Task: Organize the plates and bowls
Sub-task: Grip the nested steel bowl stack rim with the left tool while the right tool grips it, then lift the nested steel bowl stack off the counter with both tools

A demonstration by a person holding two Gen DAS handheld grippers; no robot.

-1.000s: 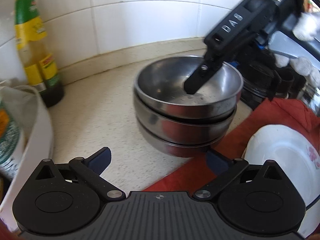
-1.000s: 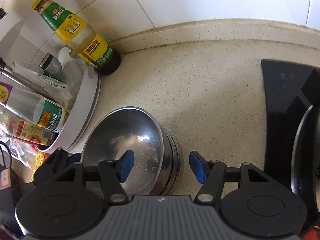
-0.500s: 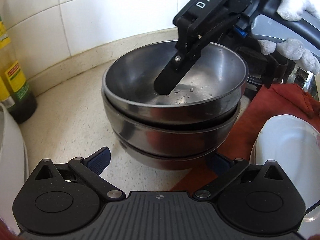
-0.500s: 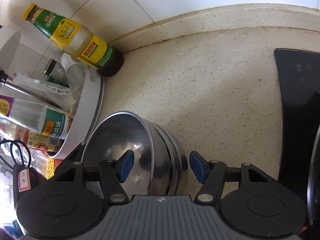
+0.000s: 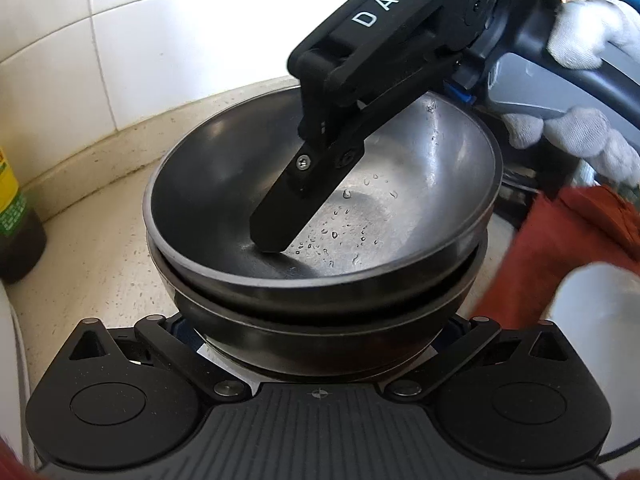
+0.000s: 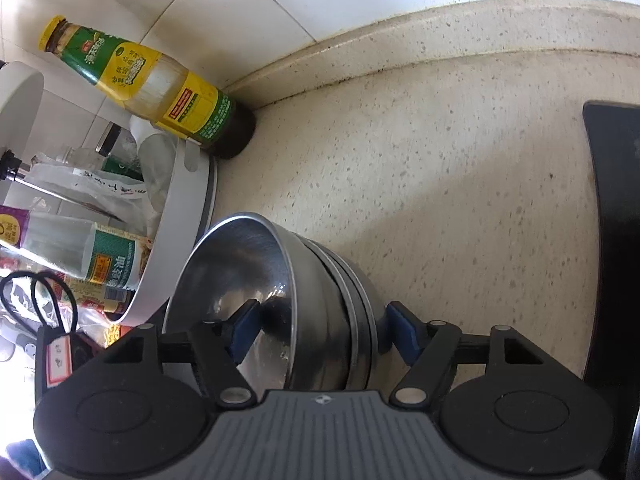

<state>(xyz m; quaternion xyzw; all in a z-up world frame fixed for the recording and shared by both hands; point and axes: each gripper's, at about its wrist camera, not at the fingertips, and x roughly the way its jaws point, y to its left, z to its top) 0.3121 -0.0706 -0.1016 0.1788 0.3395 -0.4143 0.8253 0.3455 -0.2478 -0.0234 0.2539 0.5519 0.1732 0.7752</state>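
Observation:
A stack of three nested steel bowls [image 5: 320, 264] stands on the speckled counter; it also shows in the right wrist view [image 6: 304, 292]. My right gripper [image 6: 324, 328] is open and straddles the stack's rim: one finger [image 5: 296, 196] is inside the wet top bowl, the other outside the stack. My left gripper [image 5: 316, 332] is open, with the lower part of the stack between its fingers, whose tips are hidden behind the bowls. A white plate [image 5: 596, 320] lies at the right on a red cloth [image 5: 560, 240].
A sauce bottle [image 6: 160, 88] stands against the tiled wall at the back left. A white round rack [image 6: 176, 220] with bottles and bags is on the left. A black stovetop [image 6: 616, 240] lies at the right.
My left gripper has moved forward, so the bowl stack now sits between its fingers. The right gripper stays open over the rim and has tilted closer.

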